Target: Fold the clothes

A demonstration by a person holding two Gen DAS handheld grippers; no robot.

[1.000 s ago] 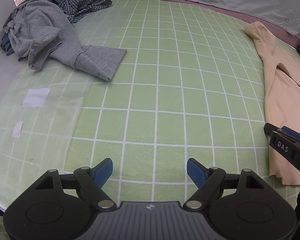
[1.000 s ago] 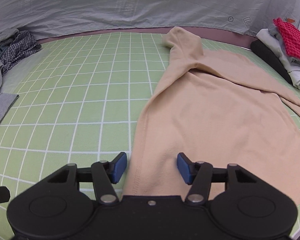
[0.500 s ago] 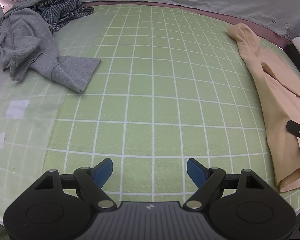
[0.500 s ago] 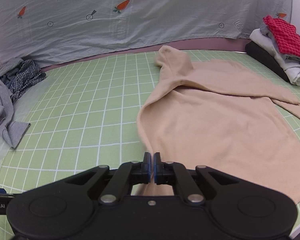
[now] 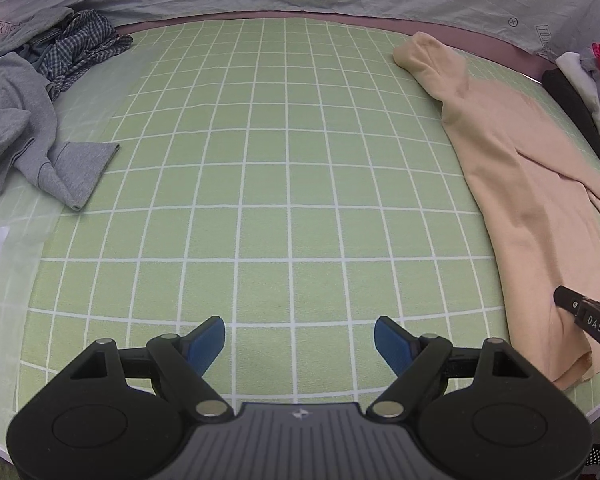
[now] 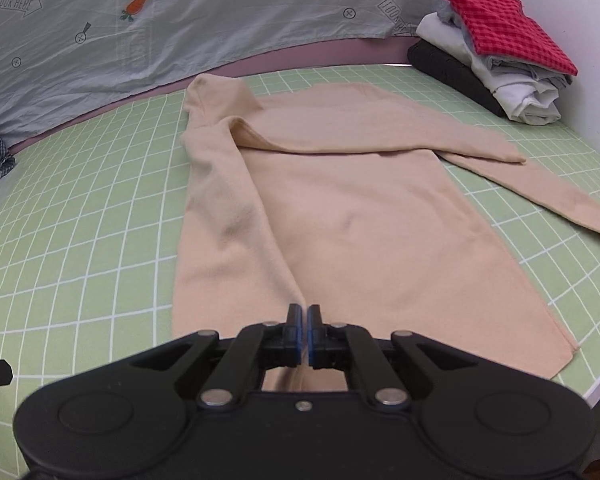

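A beige long-sleeved top (image 6: 364, 216) lies flat on the green grid mat (image 6: 80, 216), collar at the far end, one sleeve folded across the chest. My right gripper (image 6: 303, 332) is shut on the top's near hem at the left side and lifts a ridge of fabric. In the left wrist view the top (image 5: 532, 200) runs along the right side, with the right gripper's tip (image 5: 588, 320) over its near end. My left gripper (image 5: 300, 340) is open and empty above bare mat, left of the top.
A stack of folded clothes with a red checked one on top (image 6: 496, 52) sits at the far right corner. A grey sweatshirt (image 5: 24, 128) and a checked shirt (image 5: 80, 48) lie piled at the far left. A pale sheet (image 6: 180, 20) hangs behind the mat.
My right gripper closed on the beige top's hem and pulled it up and toward me. My left gripper stayed open and swung right, bringing the top further into view.
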